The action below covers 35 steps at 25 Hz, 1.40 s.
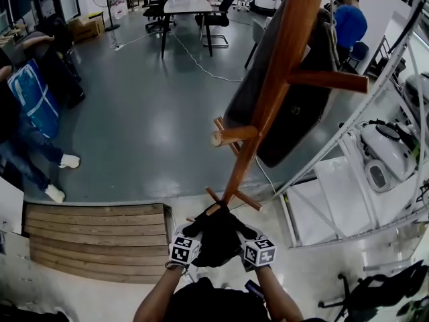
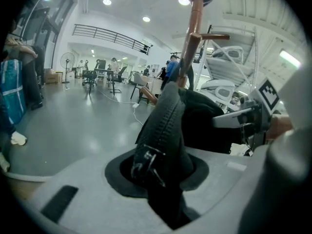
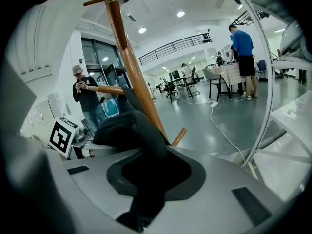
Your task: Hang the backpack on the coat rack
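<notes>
A black backpack (image 1: 218,237) hangs low in front of me, bunched between both grippers near the foot of the wooden coat rack (image 1: 278,79). My left gripper (image 1: 201,232) is shut on a fold of it with a zipper (image 2: 157,150). My right gripper (image 1: 240,233) is shut on another black fold (image 3: 141,140). The rack's pole (image 2: 190,38) rises just behind the backpack, with pegs (image 1: 231,137) sticking out at several heights. A dark grey thing (image 1: 301,113) hangs on the rack's far side; what it is I cannot tell.
A wooden platform (image 1: 97,240) lies at the lower left. White metal bars (image 1: 355,113) and white equipment (image 1: 382,153) stand close on the right. People stand at the left (image 1: 30,119) and far back right (image 1: 348,22). Tables and chairs (image 1: 188,9) stand far off, and a cable (image 1: 201,66) crosses the grey floor.
</notes>
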Each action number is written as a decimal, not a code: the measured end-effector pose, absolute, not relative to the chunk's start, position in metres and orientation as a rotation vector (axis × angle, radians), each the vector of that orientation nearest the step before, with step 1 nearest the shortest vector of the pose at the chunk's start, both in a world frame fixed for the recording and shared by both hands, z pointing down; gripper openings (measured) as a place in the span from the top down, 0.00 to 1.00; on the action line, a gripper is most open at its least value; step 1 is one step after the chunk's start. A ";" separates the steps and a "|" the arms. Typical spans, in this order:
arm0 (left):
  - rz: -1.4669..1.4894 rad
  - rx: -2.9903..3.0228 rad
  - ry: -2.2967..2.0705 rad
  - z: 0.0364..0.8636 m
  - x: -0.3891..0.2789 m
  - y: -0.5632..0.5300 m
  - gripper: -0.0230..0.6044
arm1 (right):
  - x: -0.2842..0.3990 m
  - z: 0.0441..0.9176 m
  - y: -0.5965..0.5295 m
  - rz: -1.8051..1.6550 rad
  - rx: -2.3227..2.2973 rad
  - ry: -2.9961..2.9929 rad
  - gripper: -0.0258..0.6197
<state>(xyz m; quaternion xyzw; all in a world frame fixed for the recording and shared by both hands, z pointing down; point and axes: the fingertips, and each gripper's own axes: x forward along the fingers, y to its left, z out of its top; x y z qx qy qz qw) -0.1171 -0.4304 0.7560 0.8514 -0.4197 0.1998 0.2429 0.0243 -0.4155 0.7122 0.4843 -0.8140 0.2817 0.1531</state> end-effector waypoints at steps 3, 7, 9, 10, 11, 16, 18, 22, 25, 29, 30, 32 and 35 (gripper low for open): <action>0.548 2.323 -1.151 0.761 -0.117 -0.433 0.79 | 0.026 0.714 -0.418 0.809 1.398 -2.335 0.86; 0.552 2.329 -1.163 0.762 -0.118 -0.435 0.77 | 0.026 0.716 -0.420 0.805 1.403 -2.332 0.85; 0.563 2.333 -1.169 0.762 -0.120 -0.436 0.77 | 0.025 0.717 -0.421 0.804 1.408 -2.332 0.85; 0.569 2.335 -1.175 0.762 -0.121 -0.436 0.76 | 0.024 0.718 -0.422 0.800 1.410 -2.331 0.85; 0.572 2.337 -1.182 0.762 -0.121 -0.436 0.76 | 0.024 0.718 -0.422 0.796 1.412 -2.330 0.84; 0.566 2.329 -1.203 0.764 -0.124 -0.438 0.71 | 0.026 0.721 -0.424 0.778 1.417 -2.314 0.83; 0.561 2.323 -1.202 0.766 -0.125 -0.439 0.69 | 0.027 0.723 -0.424 0.769 1.424 -2.303 0.83; 0.541 2.315 -1.231 0.768 -0.130 -0.440 0.63 | 0.030 0.727 -0.424 0.783 1.432 -2.278 0.78; 0.538 2.307 -1.251 0.766 -0.137 -0.439 0.59 | 0.029 0.726 -0.423 0.814 1.420 -2.268 0.76; 0.520 2.293 -1.266 0.758 -0.141 -0.434 0.58 | 0.025 0.726 -0.417 0.821 1.379 -2.275 0.75; 0.513 2.292 -1.276 0.756 -0.142 -0.433 0.58 | 0.025 0.727 -0.416 0.814 1.366 -2.281 0.75; 0.495 2.287 -1.301 0.752 -0.146 -0.431 0.58 | 0.024 0.728 -0.413 0.800 1.343 -2.296 0.74; 0.472 2.273 -1.337 0.744 -0.155 -0.428 0.58 | 0.024 0.727 -0.411 0.784 1.333 -2.311 0.71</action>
